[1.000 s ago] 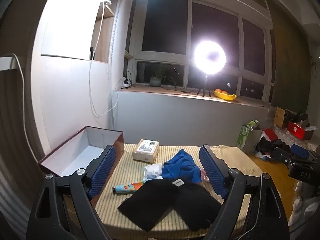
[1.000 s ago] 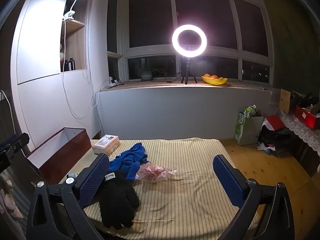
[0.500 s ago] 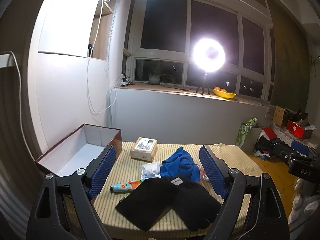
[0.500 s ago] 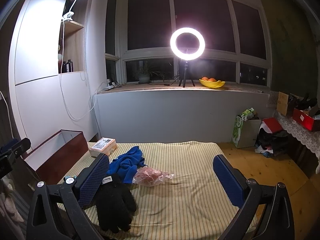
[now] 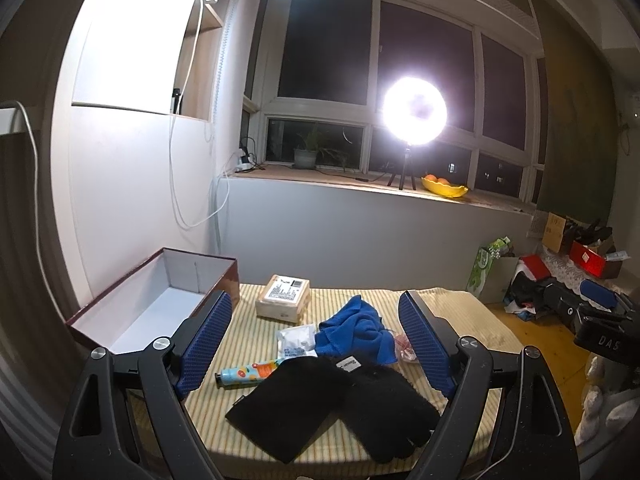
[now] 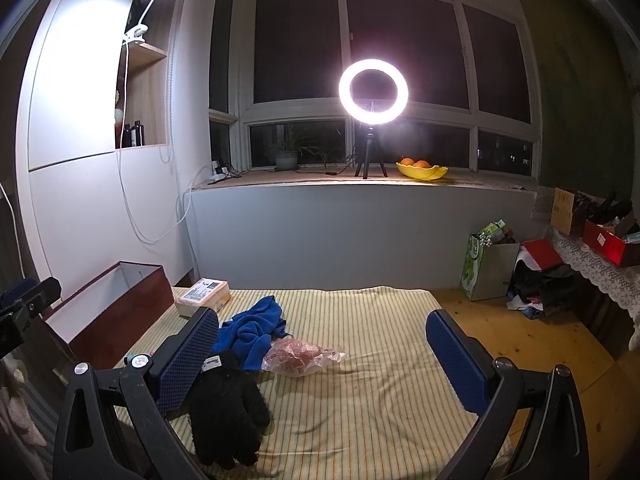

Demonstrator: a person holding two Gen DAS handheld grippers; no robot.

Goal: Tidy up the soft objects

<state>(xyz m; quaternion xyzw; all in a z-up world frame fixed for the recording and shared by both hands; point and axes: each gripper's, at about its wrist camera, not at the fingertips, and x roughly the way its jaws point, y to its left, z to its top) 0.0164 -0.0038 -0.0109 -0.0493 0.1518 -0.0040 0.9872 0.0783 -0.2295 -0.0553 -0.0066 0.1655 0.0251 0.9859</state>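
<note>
1. The left gripper (image 5: 316, 346) is held above the near edge of the striped mat (image 5: 240, 400), its jaws wide apart with nothing between them.
2. The right gripper (image 6: 322, 354) is also spread wide and empty, over the mat's middle.
3. Two black gloves (image 5: 332, 400) lie at the near edge, overlapping each other; in the right view one glove (image 6: 226, 408) is just beside the left finger.
4. A blue cloth (image 5: 356, 330) is bunched behind the gloves, touching a clear bag (image 6: 300, 358) with something pink inside.
5. A tube (image 5: 248, 372) and a white packet (image 5: 296, 340) lie left of the cloth; a small carton (image 5: 284, 298) sits towards the far edge.
6. An open box (image 5: 160, 300) stands along the mat's left edge, its white inside bare.
7. The right half of the mat (image 6: 380, 360) is bare up to its right edge, where wooden floor (image 6: 520, 340) begins.
</note>
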